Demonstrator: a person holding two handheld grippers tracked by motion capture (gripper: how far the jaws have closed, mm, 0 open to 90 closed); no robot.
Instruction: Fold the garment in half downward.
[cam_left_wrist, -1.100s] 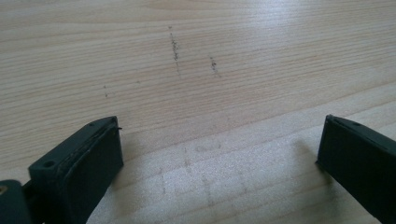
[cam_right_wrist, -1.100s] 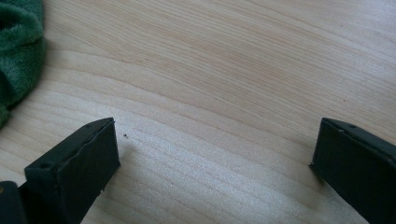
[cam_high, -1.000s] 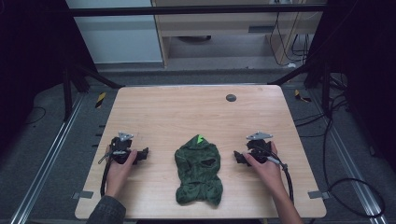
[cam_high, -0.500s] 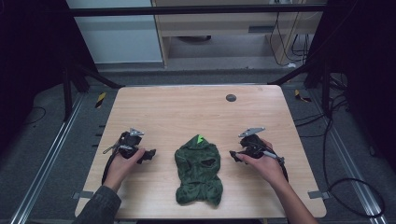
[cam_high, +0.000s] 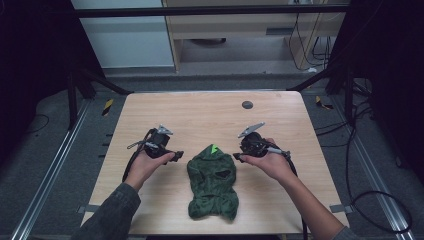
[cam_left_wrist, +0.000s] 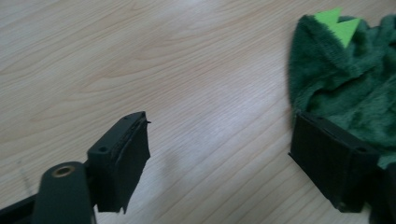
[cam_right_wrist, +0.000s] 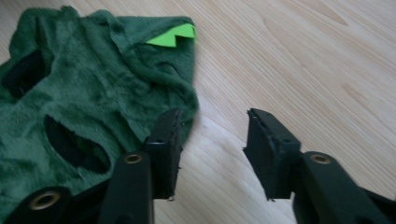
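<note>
A dark green plush garment (cam_high: 212, 182) with holes and a bright green jagged tab (cam_high: 214, 148) lies flat on the wooden table (cam_high: 210, 112), near the front edge. My left gripper (cam_high: 177, 154) is open just left of the garment's upper edge. In the left gripper view its jaws stand wide apart, the right one at the plush garment's (cam_left_wrist: 355, 88) border. My right gripper (cam_high: 237, 156) is open at the garment's upper right edge. The right gripper view has the left jaw over the fleece garment (cam_right_wrist: 88, 107) and the right jaw over bare wood.
A small dark round disc (cam_high: 247, 104) lies near the table's far edge. Cables (cam_high: 292, 165) trail from both grippers. Dark frame posts and metal rails flank the table on both sides.
Both hands have moved inward toward the garment, the left gripper rightward and the right gripper leftward, and both have lifted and tilted off the table.
</note>
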